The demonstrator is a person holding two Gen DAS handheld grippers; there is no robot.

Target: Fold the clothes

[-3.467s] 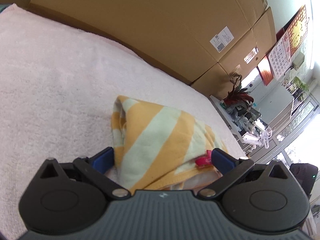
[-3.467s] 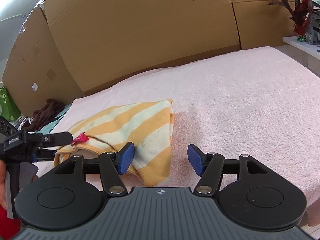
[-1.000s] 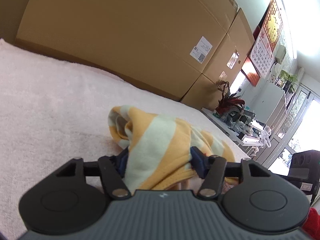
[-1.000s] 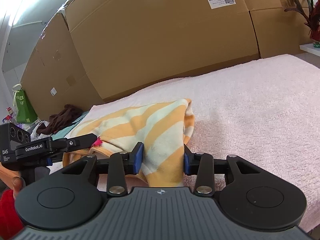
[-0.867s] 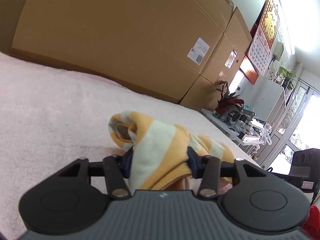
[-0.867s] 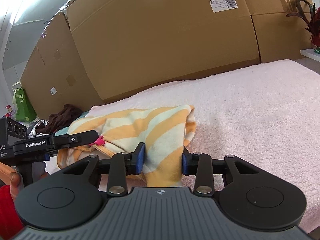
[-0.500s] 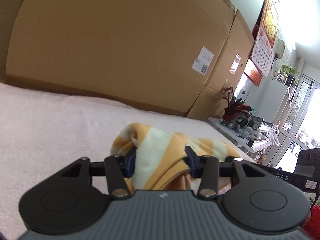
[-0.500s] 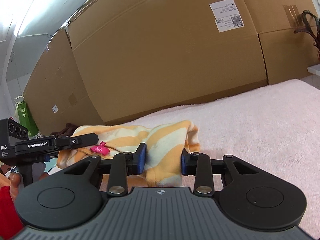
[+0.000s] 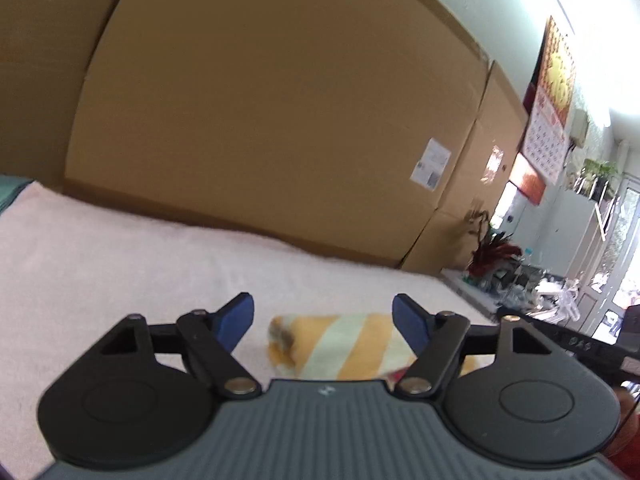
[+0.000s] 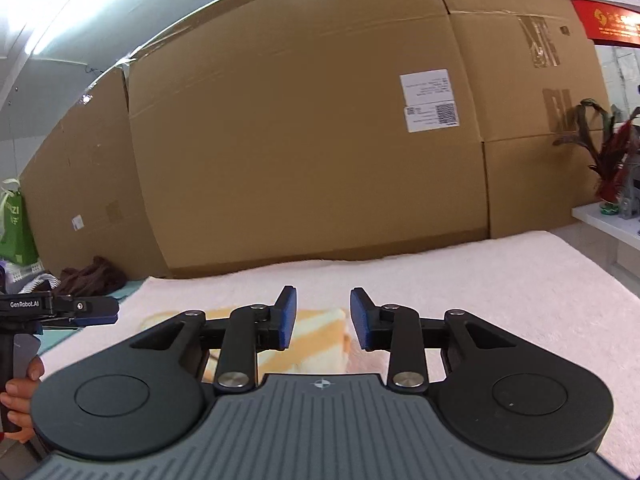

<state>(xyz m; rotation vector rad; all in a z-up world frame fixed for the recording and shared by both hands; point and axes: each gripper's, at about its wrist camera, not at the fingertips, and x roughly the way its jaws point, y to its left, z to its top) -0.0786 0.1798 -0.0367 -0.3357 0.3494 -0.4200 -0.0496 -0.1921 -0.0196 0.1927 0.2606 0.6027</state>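
A folded yellow-and-white striped garment [image 9: 340, 340] lies on the pink towel [image 9: 120, 264]. My left gripper [image 9: 323, 320] hovers above it, jaws opening wide, with no pad touching the cloth. In the right wrist view the same garment [image 10: 316, 336] shows below and beyond my right gripper [image 10: 323, 317]. The right jaws are closing to a narrow gap with nothing between the pads. The left gripper [image 10: 94, 312] also appears at the left edge of the right wrist view, held by a hand [image 10: 20, 376].
Tall cardboard boxes [image 10: 300, 140] wall off the back of the towel. Dark clothes [image 10: 94, 274] and a green bag [image 10: 14, 228] sit at the far left. A red-leaved plant [image 10: 608, 160] stands on a white shelf [image 10: 608, 220] to the right.
Both grippers have let go of the striped garment and risen. The garment now rests flat on the towel. The left jaws have spread wide.
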